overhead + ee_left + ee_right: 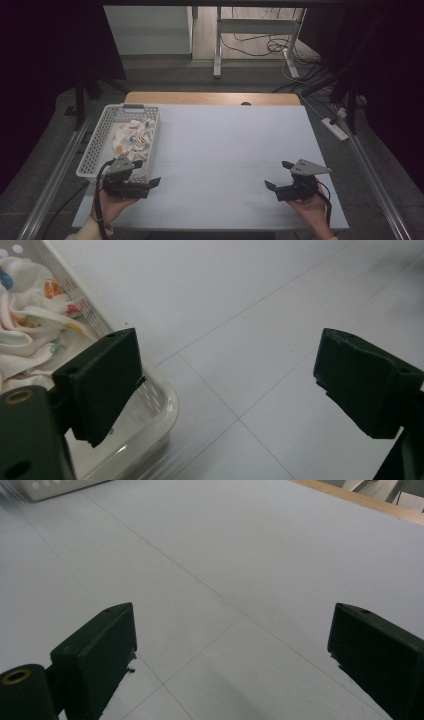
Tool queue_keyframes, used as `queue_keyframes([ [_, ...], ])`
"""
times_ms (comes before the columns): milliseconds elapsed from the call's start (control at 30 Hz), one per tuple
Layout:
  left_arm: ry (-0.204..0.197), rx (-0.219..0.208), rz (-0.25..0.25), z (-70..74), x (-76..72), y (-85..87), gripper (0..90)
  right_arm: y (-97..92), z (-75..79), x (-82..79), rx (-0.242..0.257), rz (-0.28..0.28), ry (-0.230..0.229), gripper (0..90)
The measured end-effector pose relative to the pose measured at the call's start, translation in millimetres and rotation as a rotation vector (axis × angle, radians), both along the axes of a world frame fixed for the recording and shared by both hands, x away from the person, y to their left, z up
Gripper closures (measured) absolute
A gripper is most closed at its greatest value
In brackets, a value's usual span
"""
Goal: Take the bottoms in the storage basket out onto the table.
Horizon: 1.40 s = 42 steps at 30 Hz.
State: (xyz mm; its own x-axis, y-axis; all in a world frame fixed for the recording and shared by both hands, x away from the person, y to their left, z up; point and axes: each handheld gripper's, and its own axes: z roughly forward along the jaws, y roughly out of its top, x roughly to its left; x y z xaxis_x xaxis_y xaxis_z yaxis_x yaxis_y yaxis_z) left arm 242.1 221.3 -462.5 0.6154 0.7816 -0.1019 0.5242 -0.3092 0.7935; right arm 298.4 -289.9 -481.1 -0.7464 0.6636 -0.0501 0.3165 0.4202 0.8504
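Note:
A white slotted basket (95, 150) stands at the table's left side, and a crumpled white cloth with coloured spots (132, 136) lies in it. My left gripper (146, 173) hovers at the basket's near right corner, open, with nothing between its jaws. In the left gripper view that gripper (227, 375) has its left jaw above the basket's rim (167, 405), and the cloth (30, 330) lies at the upper left. My right gripper (278, 175) is held low over the table's near right part, open and empty. In the right gripper view its wide-set jaws frame bare white surface around the gripper (230, 630).
The table (225, 145) has a white cover with faint grid lines and a wooden strip (210, 98) along its far edge. Metal rails run along both sides. Desk legs and cables stand on the floor beyond. The basket's corner (55, 487) peeks into the right gripper view.

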Motion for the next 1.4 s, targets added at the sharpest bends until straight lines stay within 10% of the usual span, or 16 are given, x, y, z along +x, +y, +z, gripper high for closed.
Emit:
queue_keyframes([
  [1400,-0.009,-0.005,-0.006,17.0,9.4,-5.7,12.6,8.4,-7.2,12.4,0.001,0.039,0.052,7.0],
])
